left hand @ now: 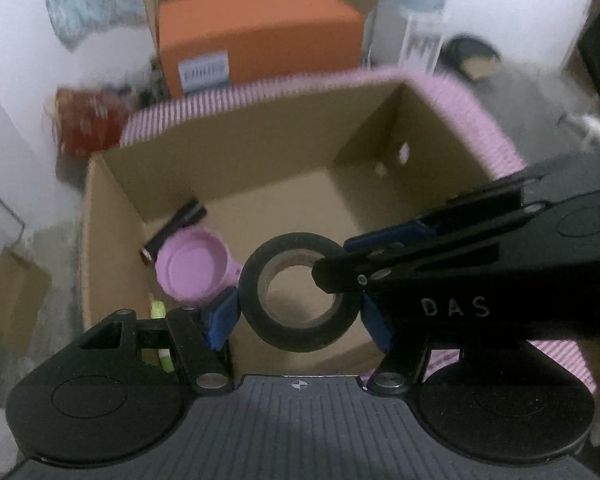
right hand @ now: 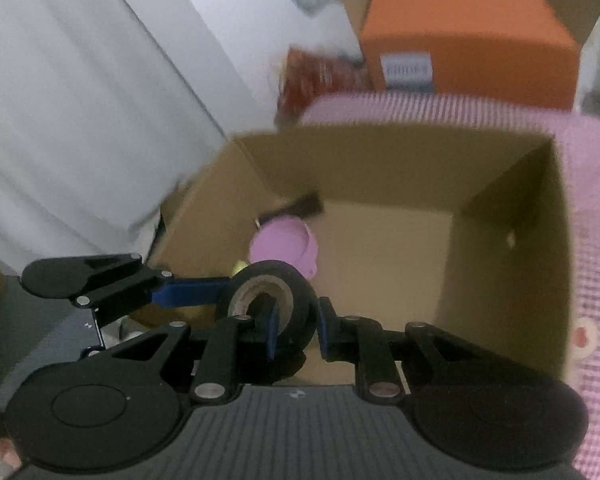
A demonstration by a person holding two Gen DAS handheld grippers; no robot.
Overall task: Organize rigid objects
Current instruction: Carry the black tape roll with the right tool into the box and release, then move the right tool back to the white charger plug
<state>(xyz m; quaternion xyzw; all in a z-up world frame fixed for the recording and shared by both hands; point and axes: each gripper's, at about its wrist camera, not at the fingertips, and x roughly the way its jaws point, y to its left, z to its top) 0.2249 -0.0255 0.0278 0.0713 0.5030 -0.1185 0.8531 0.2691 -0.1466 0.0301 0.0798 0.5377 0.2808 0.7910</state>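
Left gripper [left hand: 300, 312] and right gripper [right hand: 296, 330] both clamped on black tape roll [left hand: 300, 292], over near edge of cardboard box [left hand: 112, 208]. Inside, left: pink cup [left hand: 194, 268], black cylinder [left hand: 176, 226]. Right half bare.

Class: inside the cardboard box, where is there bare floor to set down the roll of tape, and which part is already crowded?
Bare floor runs from the middle of the cardboard box to its right wall, the wall with two small holes, and up to the back wall. The left corner is crowded: a pink lid, a dark stick-like thing and a yellow-green item. The roll of tape hangs over the near edge.
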